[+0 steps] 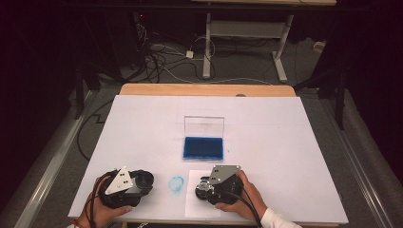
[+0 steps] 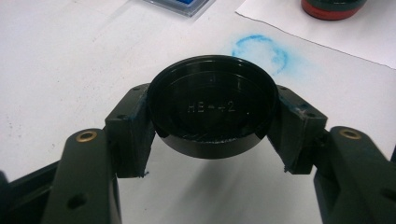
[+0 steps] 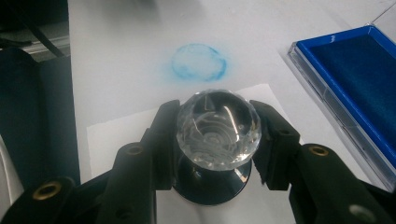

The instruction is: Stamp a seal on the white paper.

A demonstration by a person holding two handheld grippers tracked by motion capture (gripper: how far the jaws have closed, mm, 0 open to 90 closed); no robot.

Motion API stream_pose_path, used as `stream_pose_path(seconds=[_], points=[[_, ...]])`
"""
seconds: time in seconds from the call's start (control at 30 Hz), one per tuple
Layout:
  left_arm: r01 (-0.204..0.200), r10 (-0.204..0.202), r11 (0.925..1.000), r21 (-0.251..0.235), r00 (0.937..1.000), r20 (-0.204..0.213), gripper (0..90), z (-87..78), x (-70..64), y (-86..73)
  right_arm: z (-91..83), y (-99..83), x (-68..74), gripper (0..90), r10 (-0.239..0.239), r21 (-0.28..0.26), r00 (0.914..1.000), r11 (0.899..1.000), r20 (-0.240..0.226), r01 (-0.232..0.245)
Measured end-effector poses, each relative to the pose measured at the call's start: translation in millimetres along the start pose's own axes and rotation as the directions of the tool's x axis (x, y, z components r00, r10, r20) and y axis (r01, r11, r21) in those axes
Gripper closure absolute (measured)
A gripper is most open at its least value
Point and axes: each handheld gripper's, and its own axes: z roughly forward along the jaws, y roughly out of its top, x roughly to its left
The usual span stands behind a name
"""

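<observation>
My left gripper (image 2: pixel 212 119) is shut on a round black cap (image 2: pixel 212 100) with raised lettering inside, held just above the white table cover; in the high view this gripper (image 1: pixel 144 180) sits at the near left. My right gripper (image 3: pixel 215 133) is shut on a stamp with a clear faceted knob (image 3: pixel 218 126) and a dark round base (image 3: pixel 212 186), standing on a white paper sheet (image 3: pixel 116 133). In the high view the right gripper (image 1: pixel 204 186) is at the near centre. A blue ink pad (image 1: pixel 203 148) with its clear lid raised lies beyond both.
A blue ring-shaped ink stain (image 1: pixel 177 184) marks the cover between the two grippers, also visible as the stain (image 2: pixel 259 49) ahead of the cap. The white cover's (image 1: pixel 285 142) edges lie close behind the hands. Cables and desk legs stand on the floor beyond the table.
</observation>
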Motion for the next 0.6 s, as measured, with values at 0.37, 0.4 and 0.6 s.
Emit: stream_pose_path(seconds=[0.37,0.4,0.6], points=[[-0.002,0.002,1.0000,-0.001,1.0000,-0.001,36.2,-0.7,-0.1,-0.3,-0.6,-1.1,0.0,56.7,0.007,-0.005,1.0000,1.000,-0.002,-0.007],[-0.002,0.002,1.0000,-0.001,1.0000,-0.001,36.2,-0.9,0.0,-0.3,-1.0,-0.9,0.0,56.7,0.006,-0.003,1.0000,1.000,0.001,-0.006],[-0.004,0.004,1.0000,0.000,1.0000,-0.004,36.2,-0.5,0.9,0.4,-3.5,2.1,2.0,56.6,0.006,-0.022,0.9999,1.000,-0.015,-0.006]])
